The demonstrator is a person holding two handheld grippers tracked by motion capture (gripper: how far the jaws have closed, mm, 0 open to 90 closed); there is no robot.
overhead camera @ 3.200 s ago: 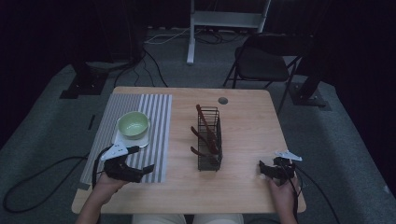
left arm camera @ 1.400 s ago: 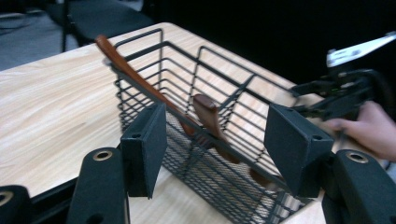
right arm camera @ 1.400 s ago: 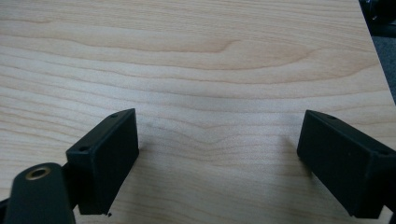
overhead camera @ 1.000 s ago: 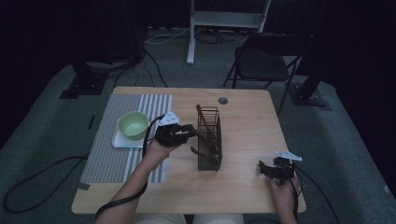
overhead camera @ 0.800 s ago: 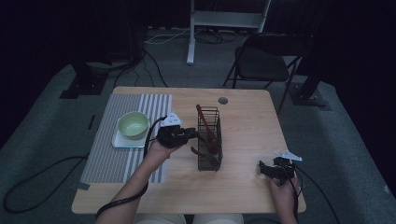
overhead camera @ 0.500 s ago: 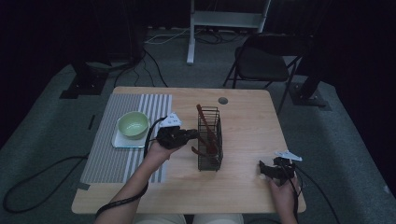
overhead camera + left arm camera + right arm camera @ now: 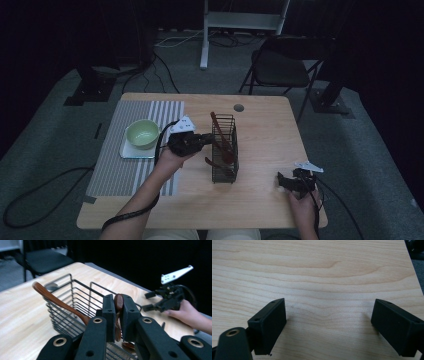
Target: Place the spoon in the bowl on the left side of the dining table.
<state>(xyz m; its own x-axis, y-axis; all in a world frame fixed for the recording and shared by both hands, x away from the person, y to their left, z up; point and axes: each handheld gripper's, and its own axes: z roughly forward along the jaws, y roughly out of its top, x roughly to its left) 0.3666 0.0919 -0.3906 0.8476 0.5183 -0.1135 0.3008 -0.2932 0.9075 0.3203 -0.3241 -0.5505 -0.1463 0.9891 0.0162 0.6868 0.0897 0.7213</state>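
1. Two grippers are ours, and one has travelled: three seconds back the left gripper (image 7: 200, 140) sat by the striped mat (image 7: 115, 165); now it is at the wire basket (image 7: 224, 149), and over the last second it has barely shifted there.
2. In the left gripper view its jaws are pinched tight on the handle of a wooden utensil (image 7: 118, 302) standing in the basket (image 7: 72, 305); a second wooden spoon (image 7: 56, 300) leans beside it.
3. We judge the grasp made, so lifting the utensil out comes next, likely toward the green bowl (image 7: 143, 133).
4. The right gripper (image 7: 292, 182) has stayed resting on the table (image 7: 324, 272), jaws spread wide with nothing between.
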